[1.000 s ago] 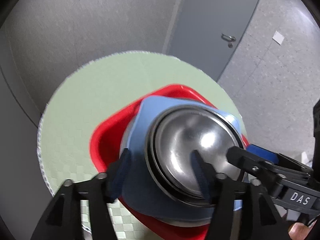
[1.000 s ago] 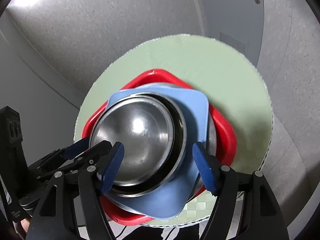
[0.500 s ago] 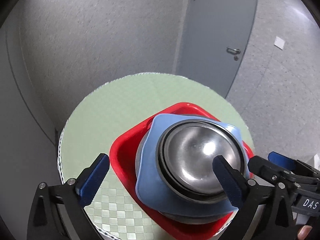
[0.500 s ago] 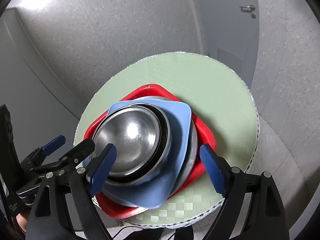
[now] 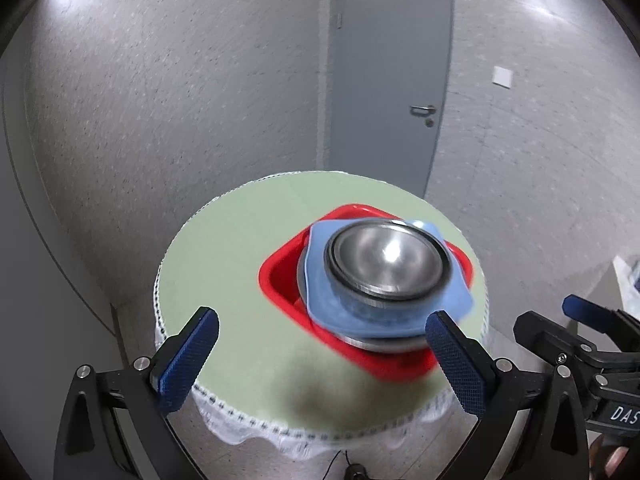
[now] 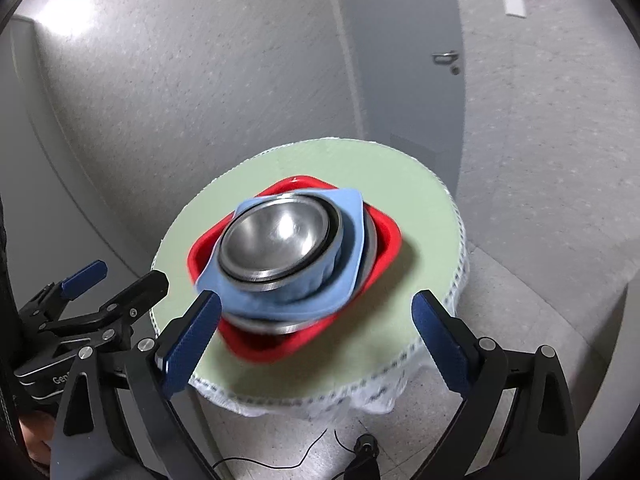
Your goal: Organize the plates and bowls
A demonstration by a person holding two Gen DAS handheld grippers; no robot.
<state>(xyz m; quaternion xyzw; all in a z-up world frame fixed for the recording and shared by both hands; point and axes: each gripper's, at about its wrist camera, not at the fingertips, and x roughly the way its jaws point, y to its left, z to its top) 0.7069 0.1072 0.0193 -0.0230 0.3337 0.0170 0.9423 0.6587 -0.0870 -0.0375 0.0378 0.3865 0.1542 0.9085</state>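
Plates and bowls sit nested as one stack [image 5: 380, 280] on the round green-topped table [image 5: 228, 264], a little toward its right side in the left wrist view; the widest piece lies lowest and the narrowest on top, which is likely why the pile holds together without leaning; a red square dish [image 5: 280, 280] forms the base, a steel plate's rim [image 5: 380, 343] shows just above it, a pale blue square plate [image 5: 320, 292] with upturned corners follows, and a shiny steel bowl [image 5: 386, 258] with a dark outer rim crowns it; the left gripper [image 5: 320, 360] stands spread wide with nothing between its blue pads, held back from the table edge, so I judge the stack released; the right gripper [image 5: 576, 328] shows at the lower right, clear of the dishes.

From the right wrist view the same stack [image 6: 296, 256] sits near the table's [image 6: 400, 208] middle, the blue plate [image 6: 288, 300] turned askew over the red dish [image 6: 384, 236], the steel bowl [image 6: 280, 236] uppermost and mirror-bright; the right gripper [image 6: 316, 340] has just been opening its jaws and grips nothing, the stack lying beyond the pads; the left gripper [image 6: 120, 276] waits at the left, apart from the table; stacking looks finished.
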